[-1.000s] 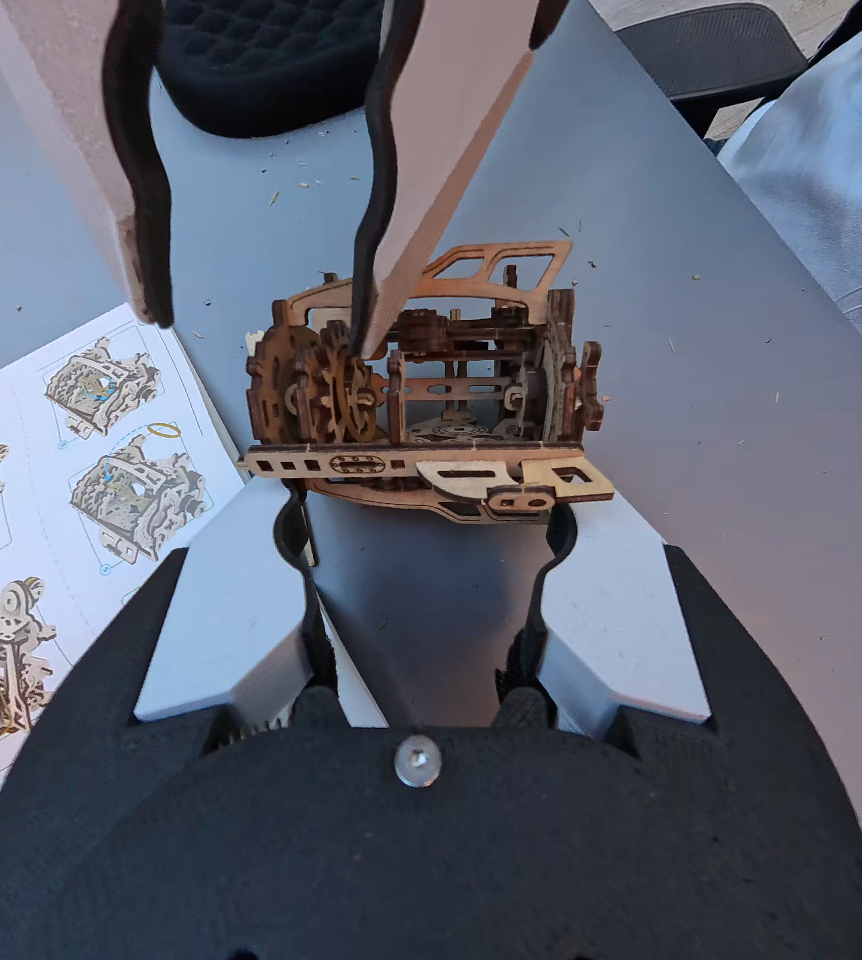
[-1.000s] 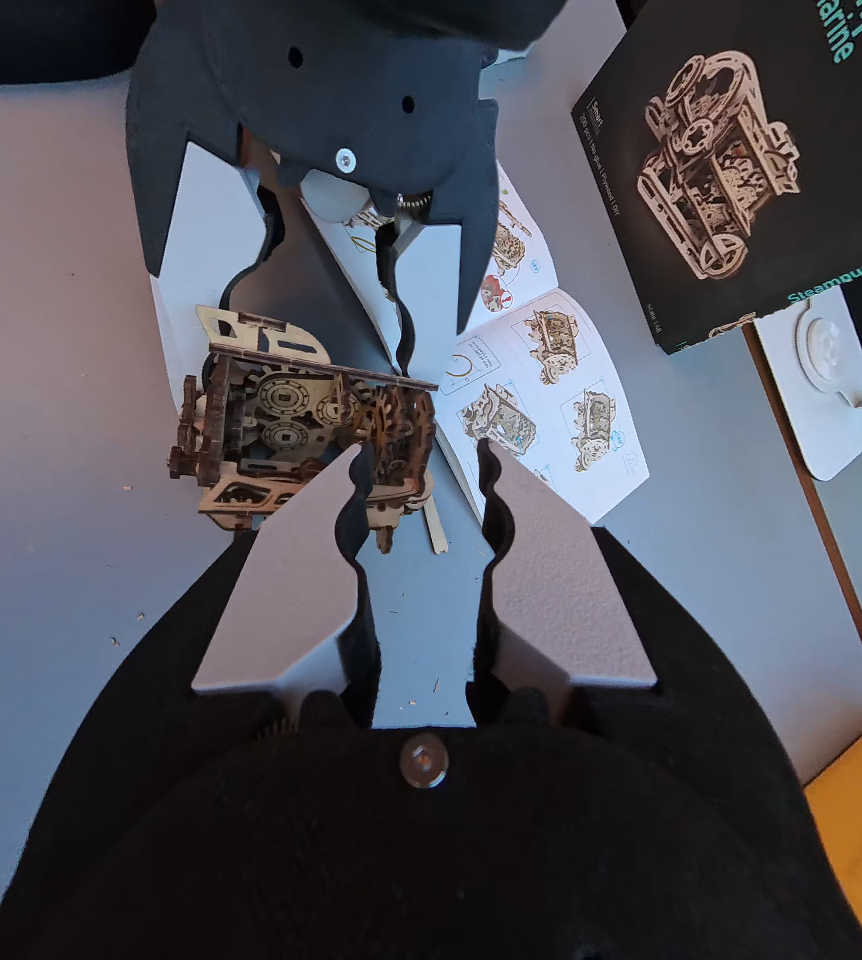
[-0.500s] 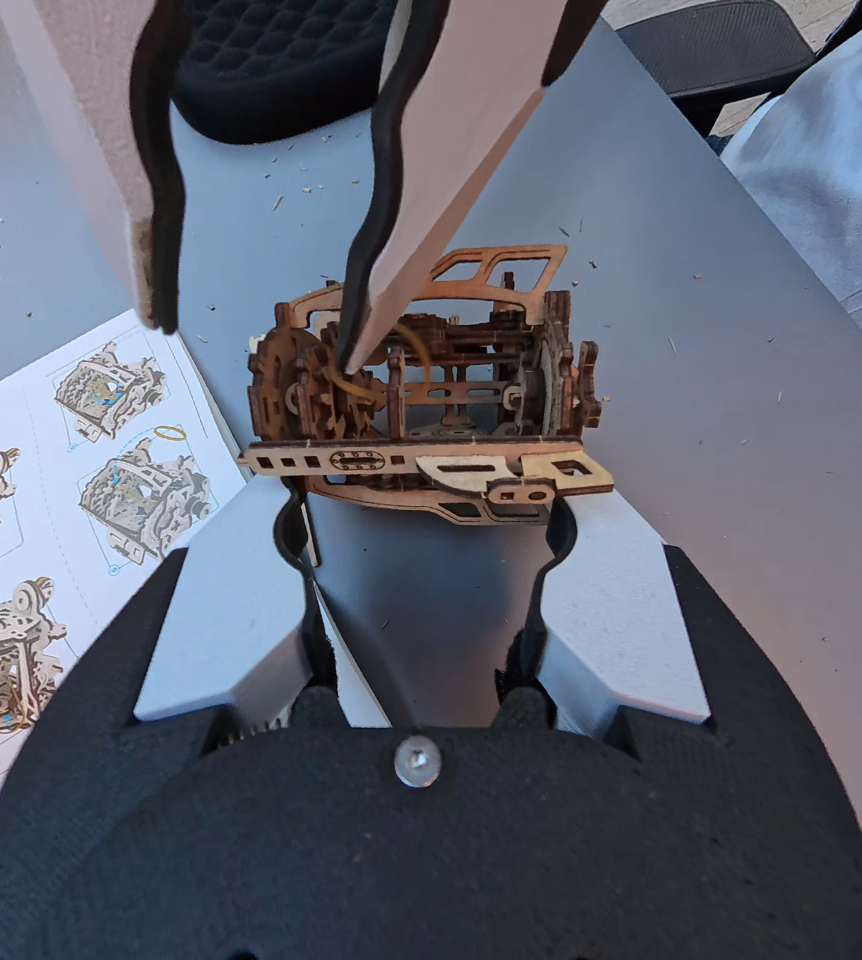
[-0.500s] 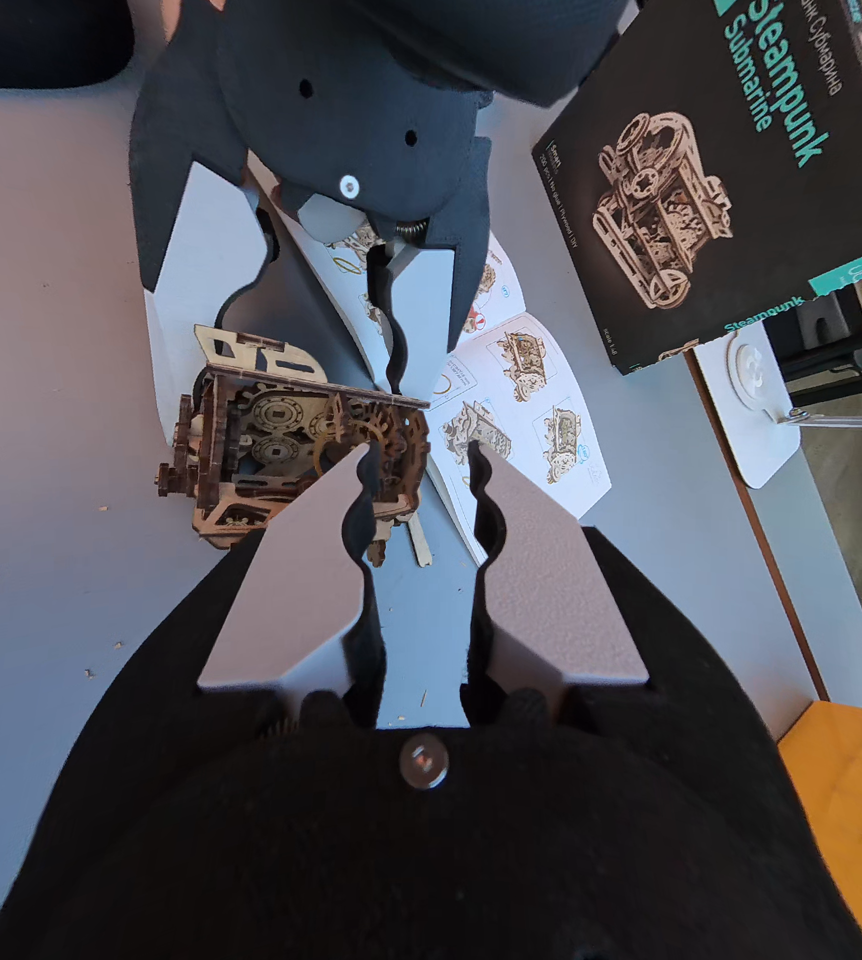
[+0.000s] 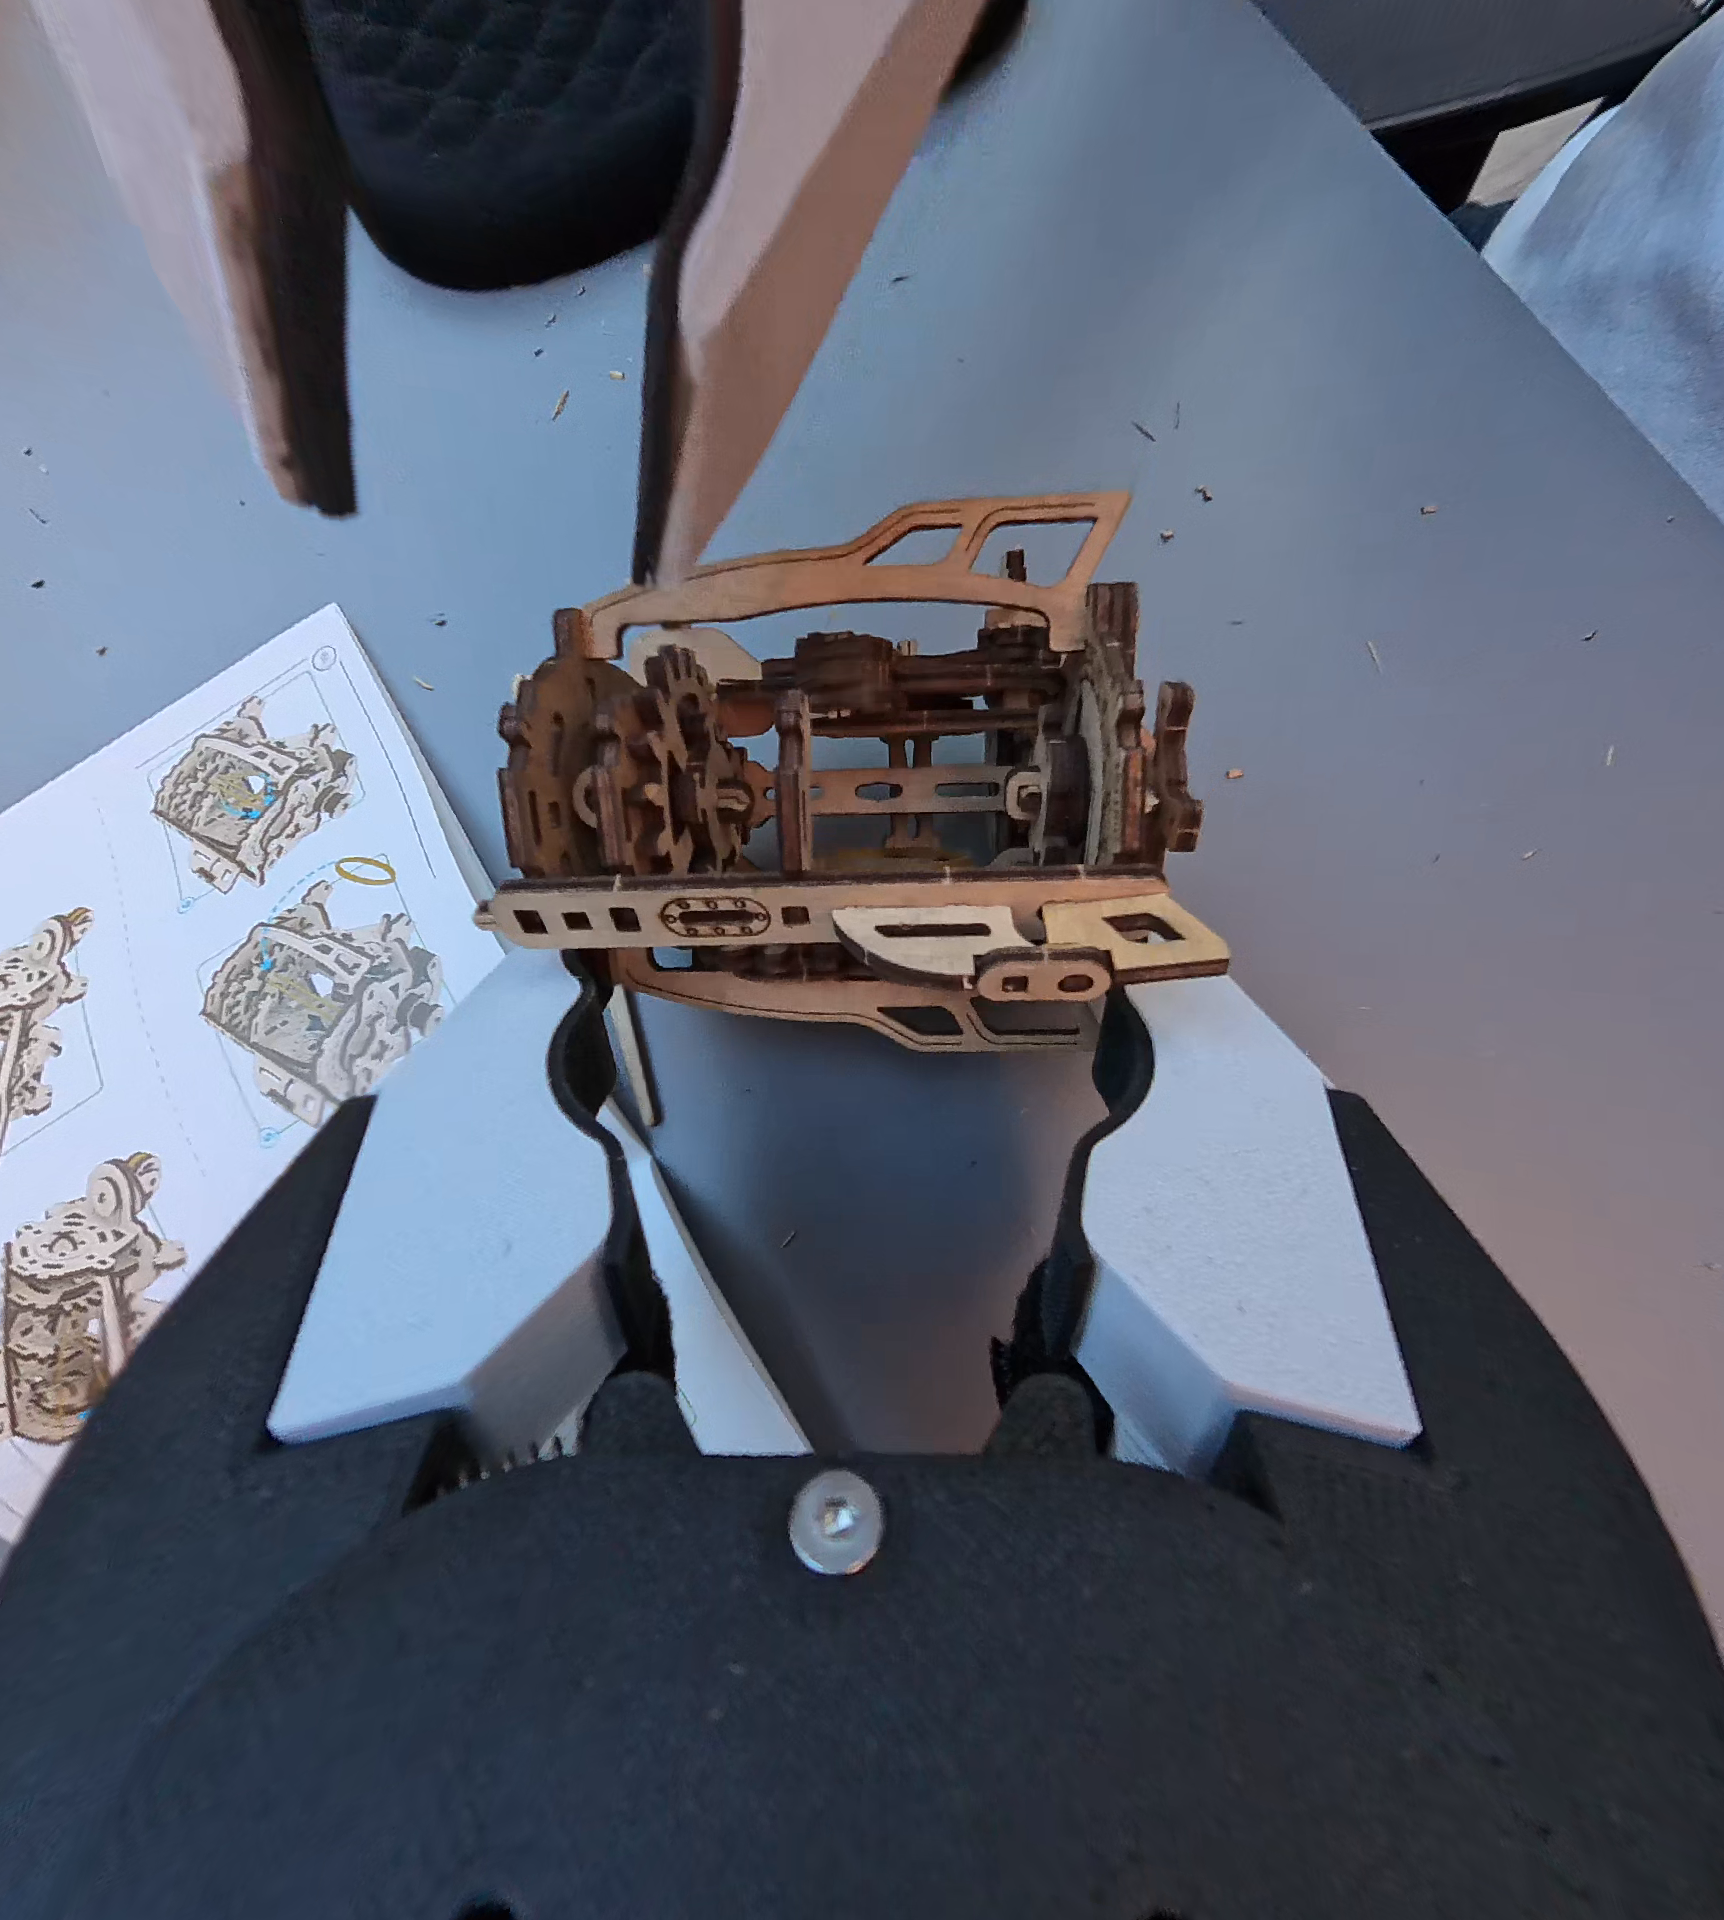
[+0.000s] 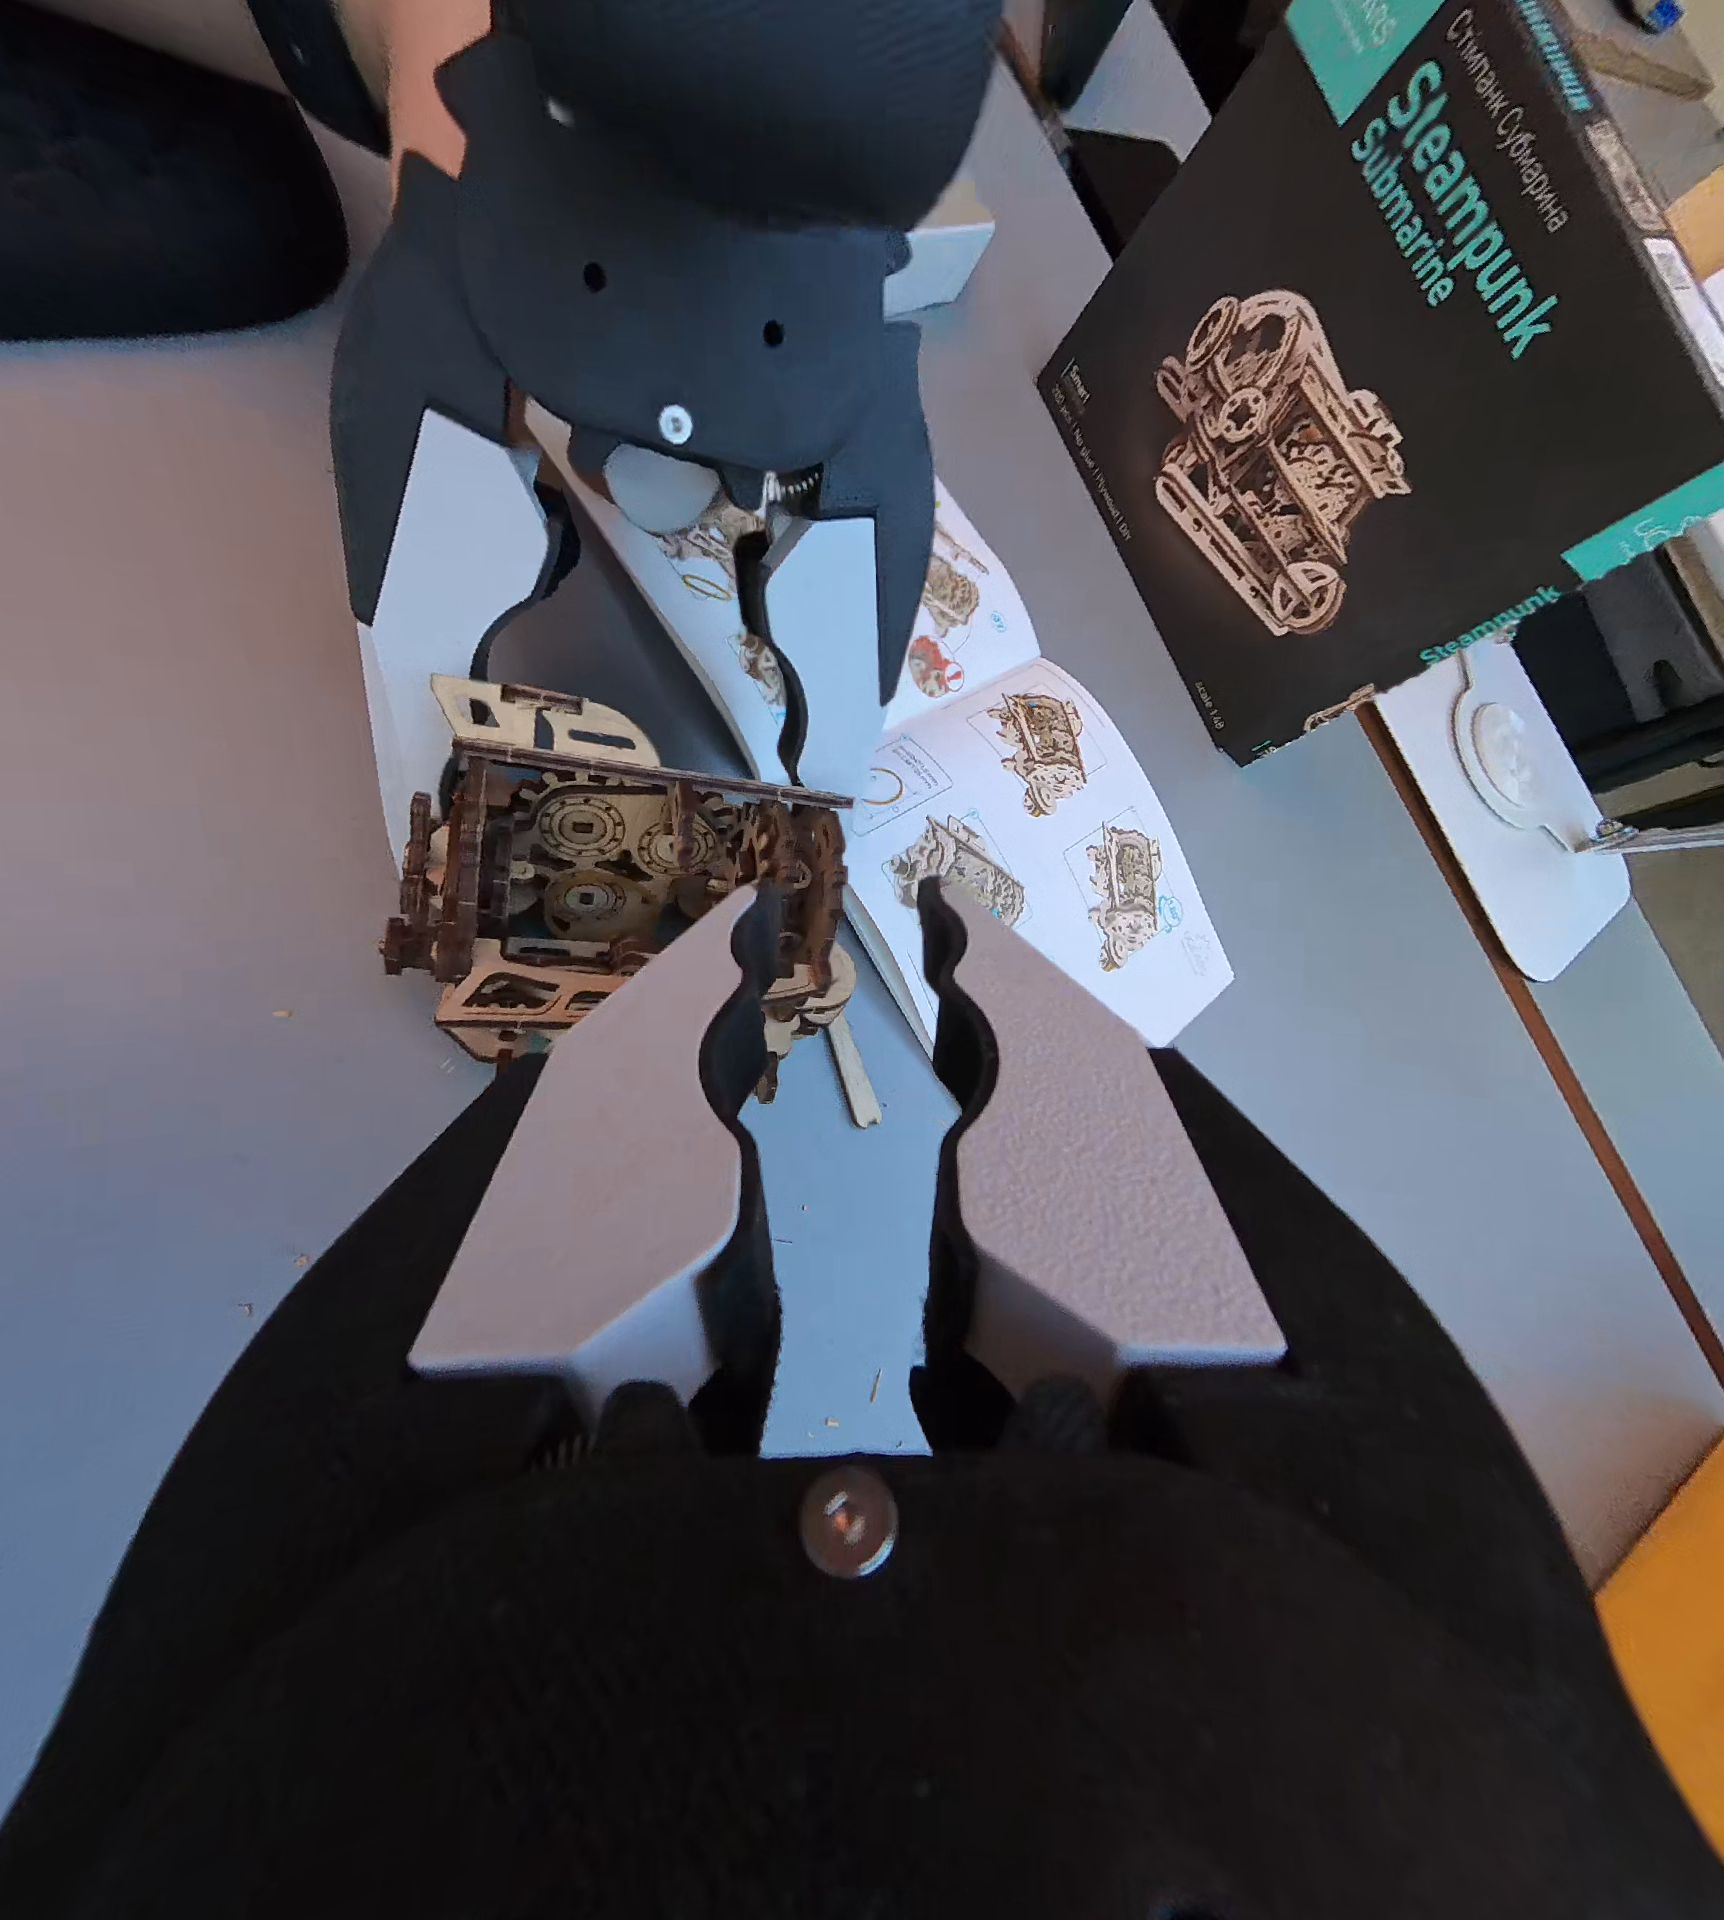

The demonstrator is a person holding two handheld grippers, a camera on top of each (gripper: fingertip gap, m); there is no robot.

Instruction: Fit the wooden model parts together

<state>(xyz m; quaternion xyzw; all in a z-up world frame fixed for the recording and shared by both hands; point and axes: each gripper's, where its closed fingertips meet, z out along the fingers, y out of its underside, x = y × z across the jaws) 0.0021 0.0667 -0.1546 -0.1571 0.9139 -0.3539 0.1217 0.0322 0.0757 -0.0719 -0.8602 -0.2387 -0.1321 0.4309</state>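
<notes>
Wooden model held on the counter between two tools

Left wrist view: the left tool (image 5: 842, 1023) grips the wooden model (image 5: 842, 790) by its base plate, jaws spread wide to its ends, on the grey counter (image 5: 1357, 831); a booklet (image 5: 141, 914) lies beside it, and the right tool (image 5: 494, 520) hangs above the gear end — open. Right wrist view: the right tool (image 6: 837, 904) is narrowly open, its left fingertip (image 6: 749, 914) over the model's (image 6: 577, 862) gears, holding nothing; the left tool (image 6: 629, 748) clasps the far side, and a dark box (image 6: 1357, 416) lies beyond the booklet (image 6: 1045, 831).
</notes>
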